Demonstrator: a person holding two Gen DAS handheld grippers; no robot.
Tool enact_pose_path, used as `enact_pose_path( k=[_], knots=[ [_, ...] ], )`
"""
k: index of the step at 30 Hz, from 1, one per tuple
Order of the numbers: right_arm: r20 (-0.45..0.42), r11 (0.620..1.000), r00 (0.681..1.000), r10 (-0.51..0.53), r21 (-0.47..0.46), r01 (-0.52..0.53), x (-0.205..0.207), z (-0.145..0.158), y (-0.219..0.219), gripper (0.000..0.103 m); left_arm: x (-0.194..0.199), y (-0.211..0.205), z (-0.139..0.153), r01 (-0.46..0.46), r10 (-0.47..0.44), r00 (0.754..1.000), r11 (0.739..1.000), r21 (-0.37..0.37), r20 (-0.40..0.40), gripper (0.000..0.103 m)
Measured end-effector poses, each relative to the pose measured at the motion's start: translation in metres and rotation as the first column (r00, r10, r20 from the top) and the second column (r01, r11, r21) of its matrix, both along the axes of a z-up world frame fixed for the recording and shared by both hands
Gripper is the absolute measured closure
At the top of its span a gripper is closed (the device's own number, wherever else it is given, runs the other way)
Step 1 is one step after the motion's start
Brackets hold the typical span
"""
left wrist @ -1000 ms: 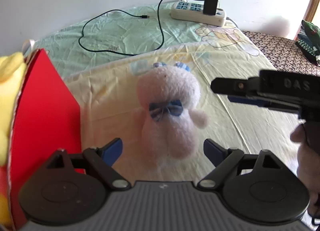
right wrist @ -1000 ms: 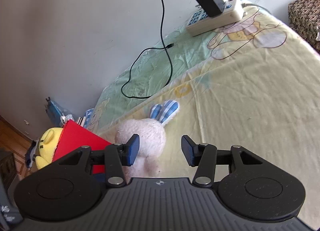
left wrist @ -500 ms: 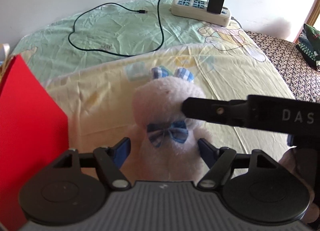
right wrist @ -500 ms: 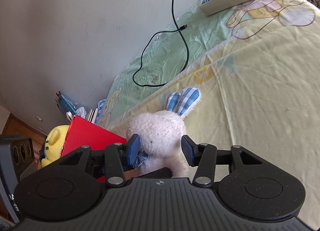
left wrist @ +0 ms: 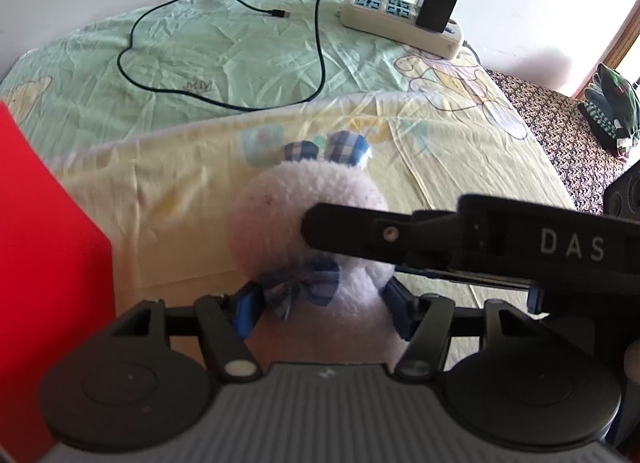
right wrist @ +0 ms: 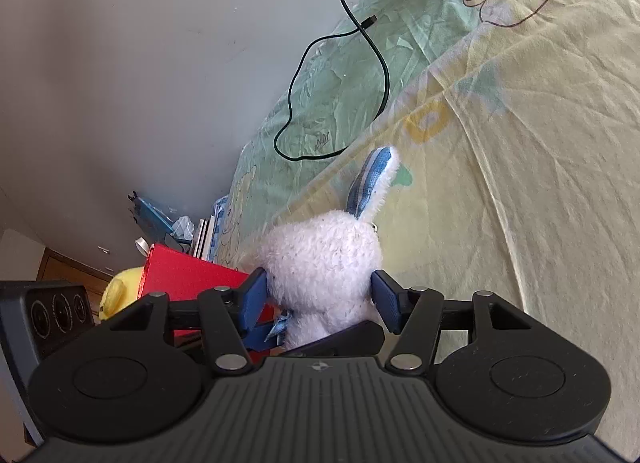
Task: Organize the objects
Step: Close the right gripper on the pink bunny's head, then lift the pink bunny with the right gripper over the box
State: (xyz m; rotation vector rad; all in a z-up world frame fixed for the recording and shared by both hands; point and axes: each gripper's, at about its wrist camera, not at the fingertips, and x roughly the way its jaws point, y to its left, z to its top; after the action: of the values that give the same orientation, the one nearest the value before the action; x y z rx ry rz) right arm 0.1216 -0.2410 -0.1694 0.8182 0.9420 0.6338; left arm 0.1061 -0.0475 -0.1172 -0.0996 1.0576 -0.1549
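A white plush bunny [left wrist: 296, 219] with blue checked ears and a blue bow tie lies on the yellow bed sheet [left wrist: 160, 183]. My left gripper [left wrist: 324, 311] has its blue pads pressed against both sides of the bunny's body, just below the bow. My right gripper [left wrist: 316, 227] reaches in from the right across the bunny's face. In the right wrist view the bunny's head [right wrist: 320, 255] fills the gap of the right gripper [right wrist: 320, 299], whose jaws stand apart on either side of it. A red box [left wrist: 40, 263] stands close on the left.
A yellow plush toy [right wrist: 118, 291] sits behind the red box [right wrist: 188, 275]. A power strip [left wrist: 400, 23] with a black charger and a looped black cable [left wrist: 320, 43] lie at the far end by the wall. A patterned cover [left wrist: 560, 123] lies to the right.
Both grippers moved in onto the bunny. The left jaws narrowed around its body. The right gripper slid over its head and its jaws widened slightly.
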Motion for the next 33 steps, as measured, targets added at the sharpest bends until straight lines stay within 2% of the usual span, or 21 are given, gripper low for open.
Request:
enact_pose_path(
  k=[7,19,25,33],
  knots=[
    [-0.035,0.999,0.999,0.003,0.037,-0.002,0.001,-0.002,0.000,0.046,0.002,-0.002,-0.001,0.002,-0.002,1.000,1.000,0.019,-0.010,0.042],
    [-0.032,0.999,0.999,0.001,0.044,0.001,-0.011,0.002,-0.001,0.050,-0.008,-0.006,0.003,-0.008,0.009,1.000,0.999,0.049,-0.023,0.044],
    [-0.020,1.000,1.000,0.008,0.029,-0.007,-0.023,0.009,-0.001,0.050,-0.020,-0.010,0.008,-0.008,0.009,1.000,0.998,0.054,-0.026,0.044],
    [0.003,1.000,1.000,0.028,0.004,-0.028,-0.048,0.018,-0.002,0.050,-0.044,-0.023,0.011,0.008,-0.005,0.999,0.995,0.102,-0.036,0.044]
  ],
)
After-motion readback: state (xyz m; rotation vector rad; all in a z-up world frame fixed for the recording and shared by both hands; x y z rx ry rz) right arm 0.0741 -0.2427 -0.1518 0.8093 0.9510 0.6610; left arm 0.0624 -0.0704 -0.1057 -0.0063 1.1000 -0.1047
